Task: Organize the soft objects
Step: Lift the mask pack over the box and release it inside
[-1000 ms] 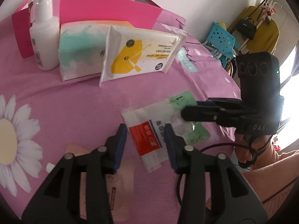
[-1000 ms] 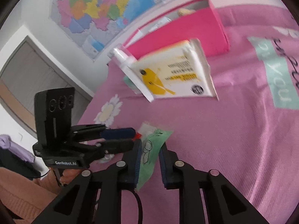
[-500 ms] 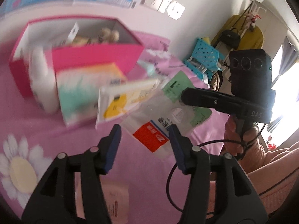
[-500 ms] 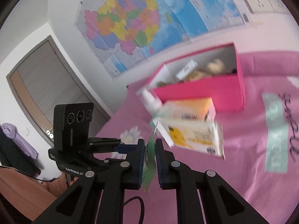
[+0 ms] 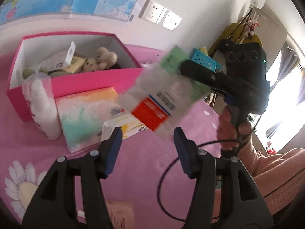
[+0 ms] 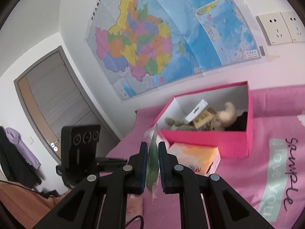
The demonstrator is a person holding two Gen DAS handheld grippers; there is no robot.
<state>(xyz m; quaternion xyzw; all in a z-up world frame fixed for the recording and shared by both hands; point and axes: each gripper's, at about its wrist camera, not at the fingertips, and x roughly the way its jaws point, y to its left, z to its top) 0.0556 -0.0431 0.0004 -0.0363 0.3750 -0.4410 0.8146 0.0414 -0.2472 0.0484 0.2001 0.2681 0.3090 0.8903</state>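
Right gripper [image 6: 152, 153] clamping the green end of a clear packet [image 5: 162, 103], holding it in the air in front of the pink box [image 5: 80, 84]. Left gripper [image 5: 146, 139] opening just below the packet, gripping nothing.

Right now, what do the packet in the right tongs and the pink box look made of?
Packet: thin clear plastic film, glossy, with printed red and green panels; the things behind show through it, it hangs limp.
Pink box: likely cardboard, matte pink outside, white inside; stiff, straight thin walls.

white wall [image 6: 76, 9] (map [image 6: 162, 38], sockets [image 6: 276, 28]), grey door [image 6: 47, 99]
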